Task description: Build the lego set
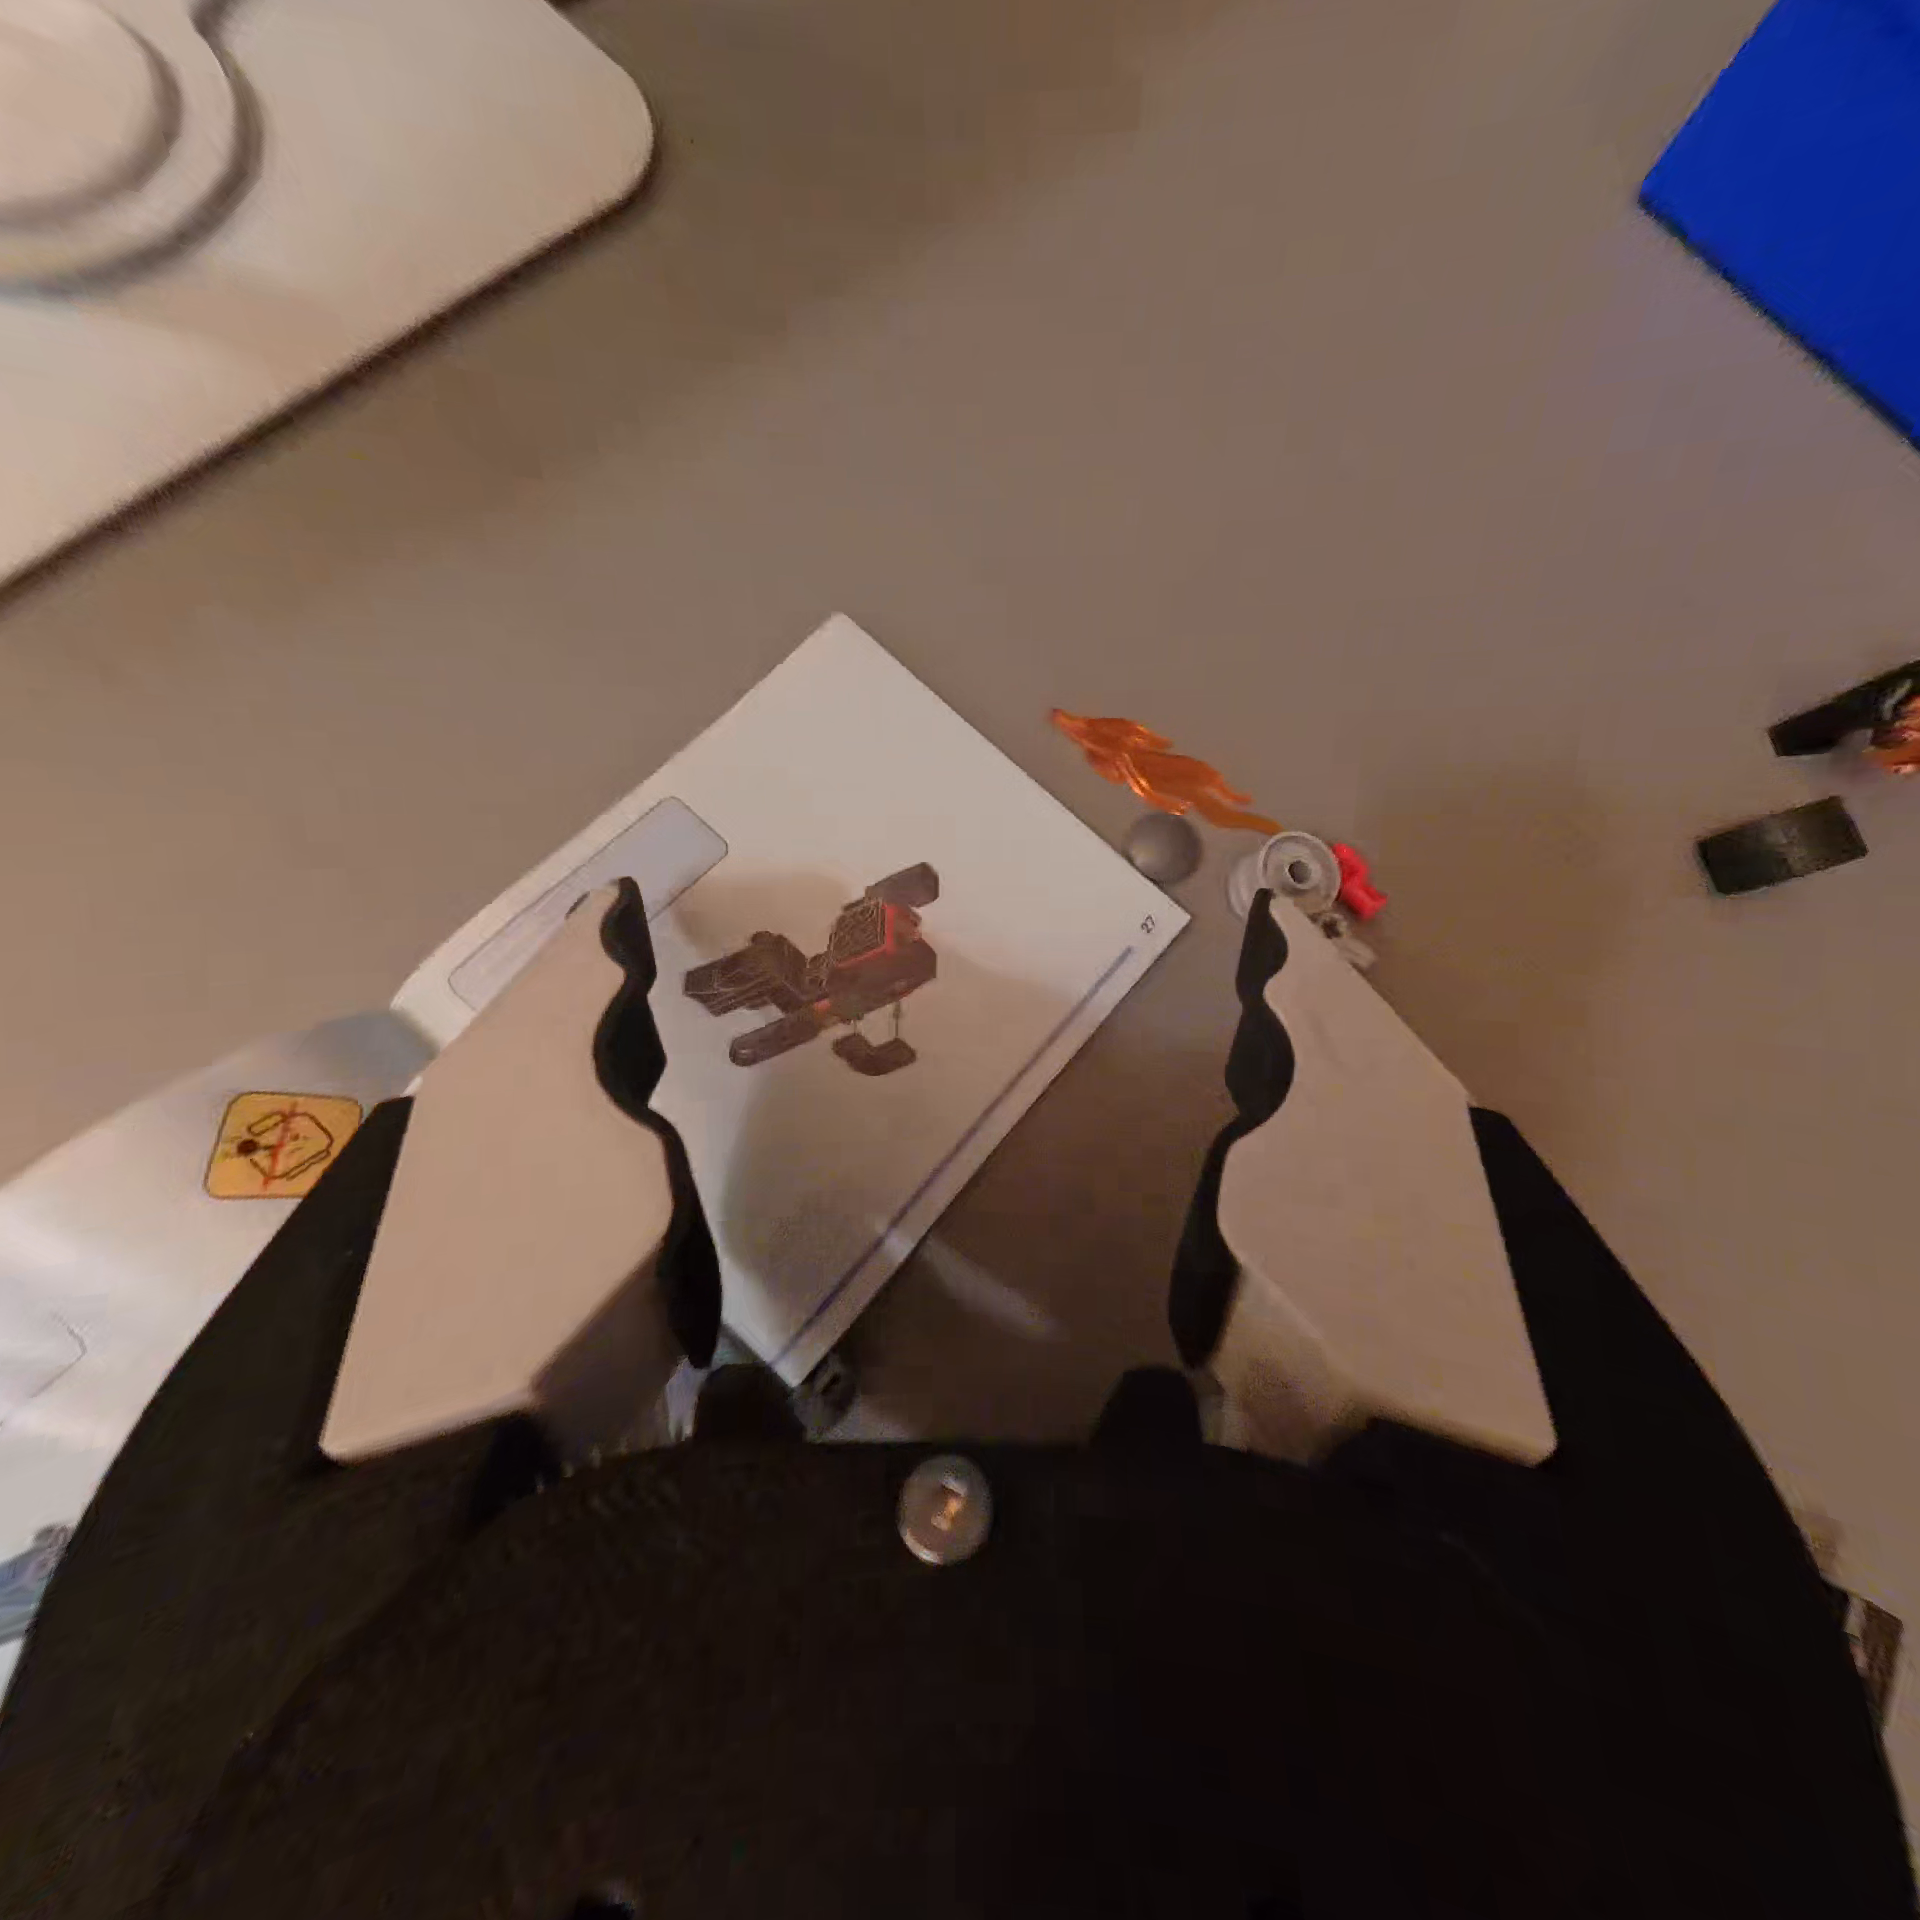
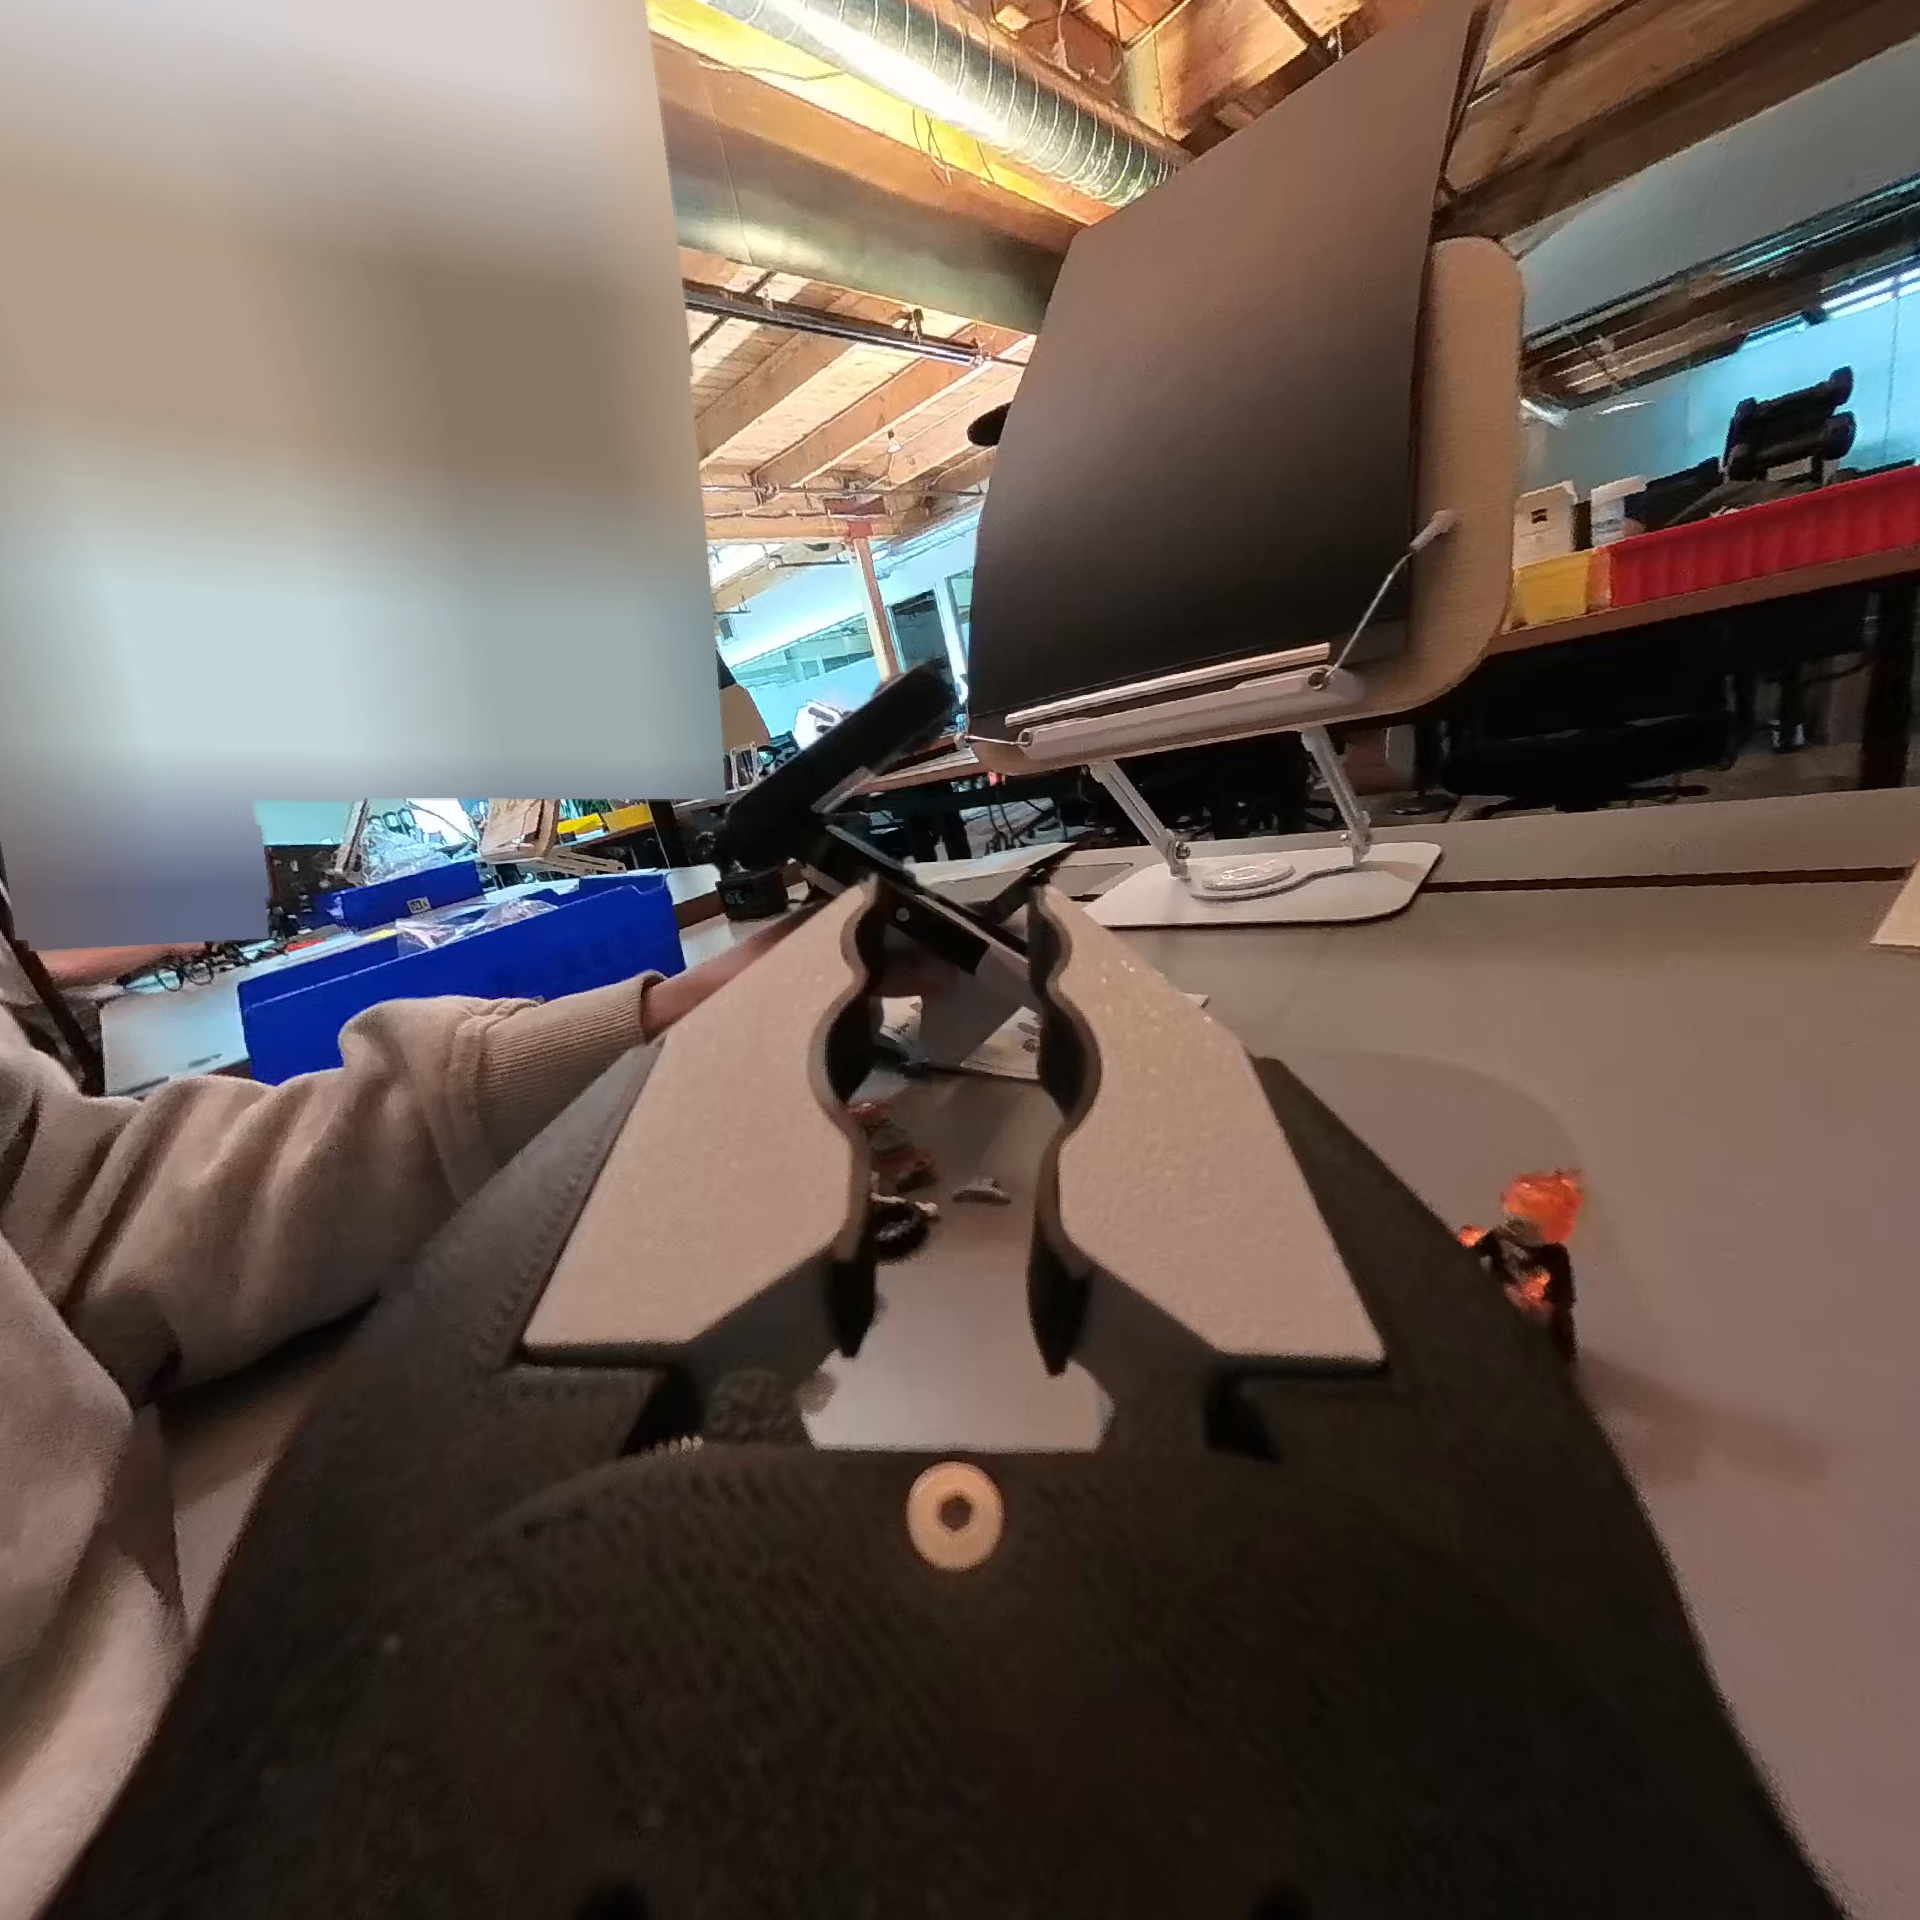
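**Both hand-held grippers empty over the lego parts**

The instruction booklet [image 1: 831, 935] lies on the bench [image 1: 1039, 468], with an orange flame piece [image 1: 1148, 771], grey dome [image 1: 1162, 847] and red clip [image 1: 1354, 878] just beside it. The left hand-held gripper [image 1: 940, 899] points down over the booklet, spread wide, holding nothing. The right hand-held gripper [image 2: 951, 909] is angled low across the bench, partly spread and empty; a minifigure [image 2: 1536, 1252] stands to its right.

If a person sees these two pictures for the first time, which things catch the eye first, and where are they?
In the left wrist view, the open instruction booklet lies on the grey table under the open left gripper, with a transparent orange flame piece just right of it. In the right wrist view, a dark laptop on a silver stand rises beyond the open right gripper, and a flame-headed minifigure stands at the right.
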Action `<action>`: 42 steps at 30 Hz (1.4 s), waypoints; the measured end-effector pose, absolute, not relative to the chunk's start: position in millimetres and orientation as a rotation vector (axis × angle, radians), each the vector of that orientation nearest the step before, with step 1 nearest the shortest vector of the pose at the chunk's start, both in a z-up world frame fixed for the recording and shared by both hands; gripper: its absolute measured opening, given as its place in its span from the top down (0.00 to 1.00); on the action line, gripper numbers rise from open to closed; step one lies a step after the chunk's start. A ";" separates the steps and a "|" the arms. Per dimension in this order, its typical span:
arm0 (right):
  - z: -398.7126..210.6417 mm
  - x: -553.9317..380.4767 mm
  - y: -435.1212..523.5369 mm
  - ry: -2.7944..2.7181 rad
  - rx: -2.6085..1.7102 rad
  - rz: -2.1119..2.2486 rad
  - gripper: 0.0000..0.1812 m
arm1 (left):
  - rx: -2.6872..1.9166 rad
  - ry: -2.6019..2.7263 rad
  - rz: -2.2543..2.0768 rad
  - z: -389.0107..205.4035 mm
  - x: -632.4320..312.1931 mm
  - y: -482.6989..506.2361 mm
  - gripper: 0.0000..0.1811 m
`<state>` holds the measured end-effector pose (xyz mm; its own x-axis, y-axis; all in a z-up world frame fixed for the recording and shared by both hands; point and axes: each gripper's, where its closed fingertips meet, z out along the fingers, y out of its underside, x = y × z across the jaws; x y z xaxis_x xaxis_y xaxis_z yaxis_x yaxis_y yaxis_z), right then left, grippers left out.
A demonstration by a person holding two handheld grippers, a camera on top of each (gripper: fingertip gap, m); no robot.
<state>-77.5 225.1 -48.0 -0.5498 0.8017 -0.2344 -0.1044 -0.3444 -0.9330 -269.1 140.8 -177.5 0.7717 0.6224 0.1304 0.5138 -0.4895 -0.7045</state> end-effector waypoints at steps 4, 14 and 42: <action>-47.2 -76.2 229.2 -1.246 -0.972 1.989 0.86 | -2.265 -0.830 0.214 -190.9 -278.6 127.2 0.51; -46.7 -75.6 230.9 -1.228 -0.987 2.026 0.84 | -2.363 -0.646 0.527 -195.3 -282.0 124.5 0.97; -65.9 -118.9 189.4 -1.496 -0.953 1.666 0.86 | -2.305 -0.843 0.170 -192.4 -280.4 128.7 0.37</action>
